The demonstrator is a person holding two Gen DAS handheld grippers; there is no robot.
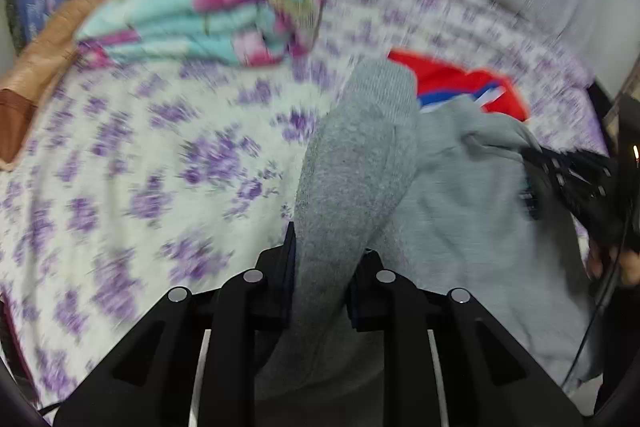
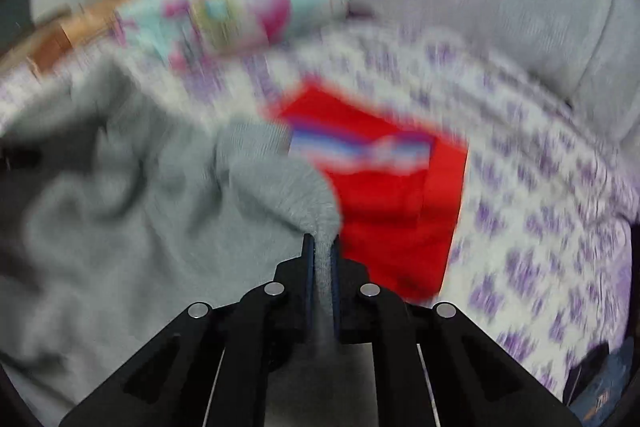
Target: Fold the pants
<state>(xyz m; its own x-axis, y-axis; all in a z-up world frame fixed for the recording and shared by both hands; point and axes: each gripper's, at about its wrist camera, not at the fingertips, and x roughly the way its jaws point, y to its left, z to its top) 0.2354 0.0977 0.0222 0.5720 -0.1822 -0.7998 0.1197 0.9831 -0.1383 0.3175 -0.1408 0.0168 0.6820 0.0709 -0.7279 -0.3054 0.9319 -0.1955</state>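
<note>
Pants [image 1: 460, 195] hang bunched between our left hand-held gripper [image 1: 322, 267] and right hand-held gripper [image 2: 322, 259], both clamped on grey cloth; folding barely begun.

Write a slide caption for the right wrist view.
Right gripper clamps a ribbed cuff of the grey pants above a floral bedsheet, red garment alongside.

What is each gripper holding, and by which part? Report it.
Both grip the grey knit sweatpants. The left gripper clamps a ribbed cuff end; the right gripper pinches another ribbed edge, cuff or waistband unclear.
</note>
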